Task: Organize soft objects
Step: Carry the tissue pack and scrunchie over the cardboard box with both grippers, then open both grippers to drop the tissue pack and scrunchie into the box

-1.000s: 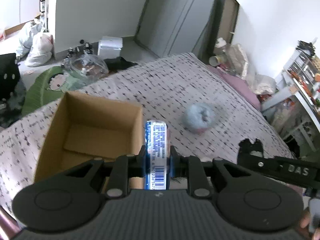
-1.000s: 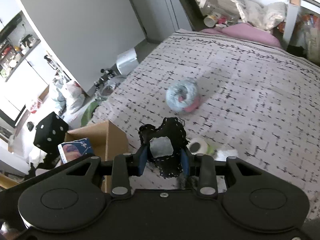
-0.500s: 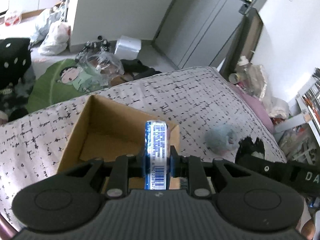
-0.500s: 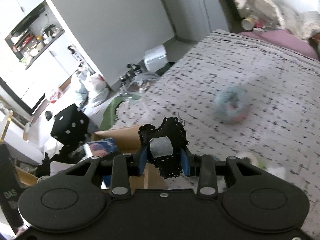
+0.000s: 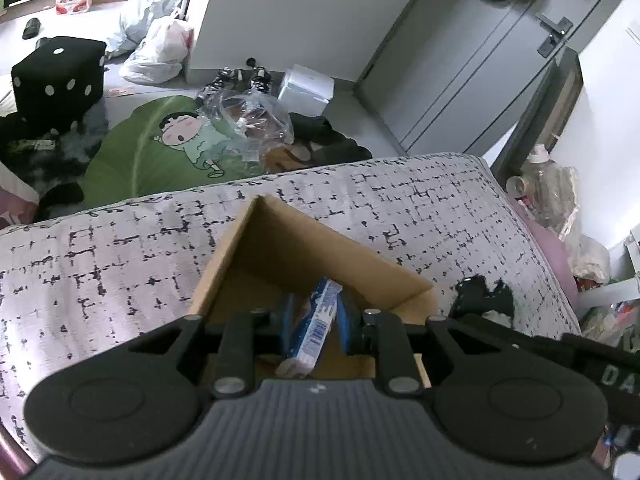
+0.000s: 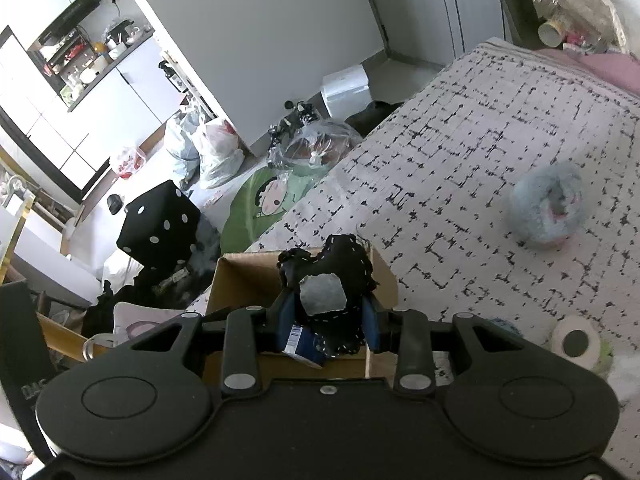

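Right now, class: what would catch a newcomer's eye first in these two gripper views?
The open cardboard box on the patterned bedspread, with a blue tissue pack tilting loose between the left gripper fingers above it. Next, the black stitched plush clamped in the right gripper, and the fluffy blue donut toy lying farther along the bed.

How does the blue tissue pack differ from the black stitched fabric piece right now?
The blue printed tissue pack sits tilted between the opened left gripper fingers, down in the cardboard box. The black white-stitched fabric piece is clamped in the right gripper, above it. Both are at the box.
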The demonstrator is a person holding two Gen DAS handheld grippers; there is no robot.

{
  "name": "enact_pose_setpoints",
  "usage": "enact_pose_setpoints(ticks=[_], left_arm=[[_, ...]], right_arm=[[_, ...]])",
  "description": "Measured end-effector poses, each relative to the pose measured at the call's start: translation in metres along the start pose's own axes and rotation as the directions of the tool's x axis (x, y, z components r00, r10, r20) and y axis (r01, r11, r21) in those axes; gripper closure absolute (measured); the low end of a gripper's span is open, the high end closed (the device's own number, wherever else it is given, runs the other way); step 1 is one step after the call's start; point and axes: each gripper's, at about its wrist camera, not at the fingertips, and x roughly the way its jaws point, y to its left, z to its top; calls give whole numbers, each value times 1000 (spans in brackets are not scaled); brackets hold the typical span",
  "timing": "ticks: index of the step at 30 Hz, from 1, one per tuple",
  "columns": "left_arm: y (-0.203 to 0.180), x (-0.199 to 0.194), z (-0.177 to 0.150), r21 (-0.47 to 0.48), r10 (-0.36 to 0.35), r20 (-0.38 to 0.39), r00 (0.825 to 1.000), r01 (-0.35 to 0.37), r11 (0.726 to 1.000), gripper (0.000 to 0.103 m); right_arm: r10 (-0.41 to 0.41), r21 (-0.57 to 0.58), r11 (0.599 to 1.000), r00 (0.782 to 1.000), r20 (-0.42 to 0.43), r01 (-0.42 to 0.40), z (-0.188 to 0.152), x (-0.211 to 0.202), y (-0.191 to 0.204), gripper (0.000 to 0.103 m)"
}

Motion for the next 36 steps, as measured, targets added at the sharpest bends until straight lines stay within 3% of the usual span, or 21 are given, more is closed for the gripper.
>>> enact_pose_setpoints(ticks=[5,9,12,15,17,20,26,32,36], left_arm=[[10,-14,5,-51,5,17,1000,-4,999,74],[17,-31,6,-73,44,64,997,-39,997,51],[25,-38,10,-116,86,85,993,-76,990,41],[35,-42,12,-169,116,114,987,-96,981,24],[40,-40,13,-193,135,107,985,-113,975,23],[43,-37,12,-209,138,89,986,-117,971,23],[23,-40,4,-110,106,128,986,-92,990,14],[-1,-44,-7,-28,27,113,993,-24,999,14],[-12,-57,-14,-16,11,154,988,-8,1000,14]], right_arm=[[8,35,999,1000,-15,-8,-3,8,-1,68],[42,58,997,999,-10,-42,0,10,5,68],[79,72,994,997,2,-79,5,12,12,68],[124,94,988,992,6,-124,11,10,18,55],[137,108,984,990,30,-139,14,3,18,34],[100,102,989,992,82,-108,15,-14,14,16],[26,79,996,992,127,-36,9,-36,-6,8],[-9,54,999,983,185,-1,-3,-68,-26,0],[-29,29,999,980,198,24,-7,-90,-39,0]])
